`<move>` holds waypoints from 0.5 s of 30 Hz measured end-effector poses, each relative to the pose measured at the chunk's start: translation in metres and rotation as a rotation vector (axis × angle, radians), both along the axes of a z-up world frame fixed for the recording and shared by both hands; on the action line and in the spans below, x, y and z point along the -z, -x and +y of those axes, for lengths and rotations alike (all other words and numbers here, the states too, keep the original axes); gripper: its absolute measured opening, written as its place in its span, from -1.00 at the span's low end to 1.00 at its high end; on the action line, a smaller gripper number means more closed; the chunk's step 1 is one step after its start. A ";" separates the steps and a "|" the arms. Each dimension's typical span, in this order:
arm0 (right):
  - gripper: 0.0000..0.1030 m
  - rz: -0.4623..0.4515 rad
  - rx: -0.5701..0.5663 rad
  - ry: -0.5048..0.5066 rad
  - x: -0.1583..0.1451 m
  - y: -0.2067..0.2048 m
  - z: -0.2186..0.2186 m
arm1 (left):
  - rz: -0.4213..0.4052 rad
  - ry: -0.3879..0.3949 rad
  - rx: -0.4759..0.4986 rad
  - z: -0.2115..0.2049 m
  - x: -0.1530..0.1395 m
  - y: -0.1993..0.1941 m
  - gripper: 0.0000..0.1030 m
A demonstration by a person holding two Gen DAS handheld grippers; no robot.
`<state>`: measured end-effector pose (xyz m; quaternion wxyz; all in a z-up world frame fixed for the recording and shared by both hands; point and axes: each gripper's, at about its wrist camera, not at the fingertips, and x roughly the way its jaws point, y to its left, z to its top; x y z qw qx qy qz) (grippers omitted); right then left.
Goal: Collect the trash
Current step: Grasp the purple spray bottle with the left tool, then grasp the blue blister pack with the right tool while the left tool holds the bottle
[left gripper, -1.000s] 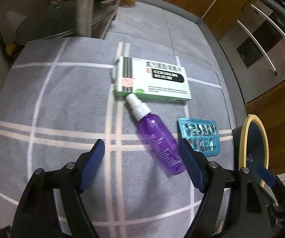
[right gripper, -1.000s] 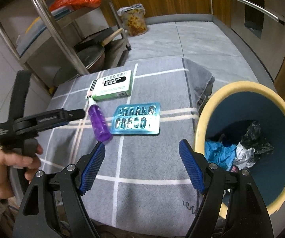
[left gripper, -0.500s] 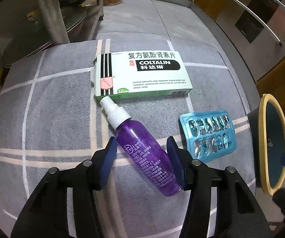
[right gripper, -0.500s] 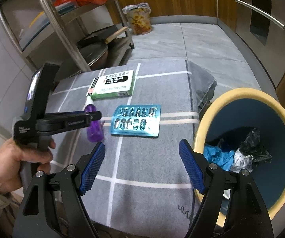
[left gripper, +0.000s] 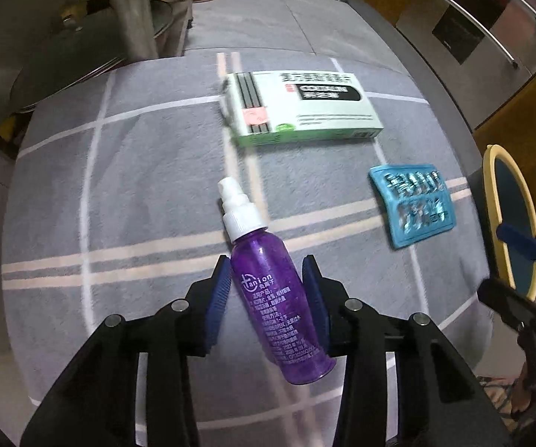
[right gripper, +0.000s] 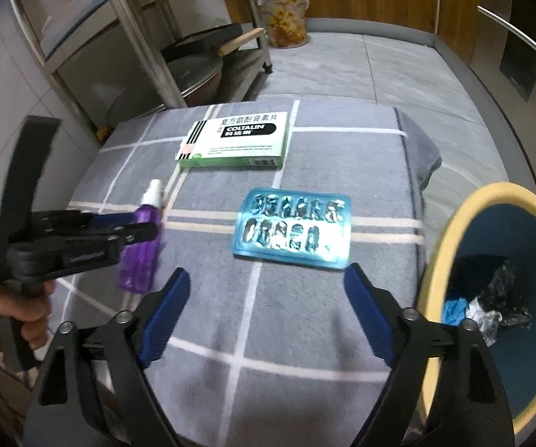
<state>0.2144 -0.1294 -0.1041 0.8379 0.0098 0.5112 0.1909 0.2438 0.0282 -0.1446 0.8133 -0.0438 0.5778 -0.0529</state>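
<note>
Three bits of trash are laid out on the grey checked cloth [right gripper: 305, 335]: a purple spray bottle [left gripper: 275, 298], a green Coltalin medicine box [right gripper: 234, 141] and a used blue blister pack [right gripper: 294, 231]. The bottle is pinched by the left gripper [left gripper: 266, 287], whose jaws have just been closing onto its sides. The right gripper [right gripper: 264, 309] is held just short of the blister pack, jaws spread wide, nothing in them. A yellow-rimmed bin [right gripper: 450, 231] is parked right beside the cloth.

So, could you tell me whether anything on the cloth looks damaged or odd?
The blue blister pack looks spent: its foil pockets are torn open. The purple spray bottle lies on its side.
</note>
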 end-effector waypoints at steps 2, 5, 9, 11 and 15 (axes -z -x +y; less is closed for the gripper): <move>0.70 0.011 0.003 0.003 0.005 -0.005 0.005 | -0.004 -0.004 -0.004 0.007 -0.002 0.004 -0.24; 0.75 0.020 0.031 0.013 0.014 -0.013 0.010 | -0.011 0.006 -0.005 0.012 -0.004 0.009 -0.26; 0.77 0.018 0.070 0.044 0.023 -0.023 0.017 | -0.028 0.014 0.003 0.020 -0.009 0.016 -0.27; 0.79 0.014 0.091 0.077 0.028 -0.027 0.020 | -0.029 0.020 0.004 0.023 -0.010 0.019 -0.28; 0.80 0.011 0.130 0.123 0.035 -0.036 0.023 | -0.032 0.033 0.002 0.031 -0.011 0.024 -0.28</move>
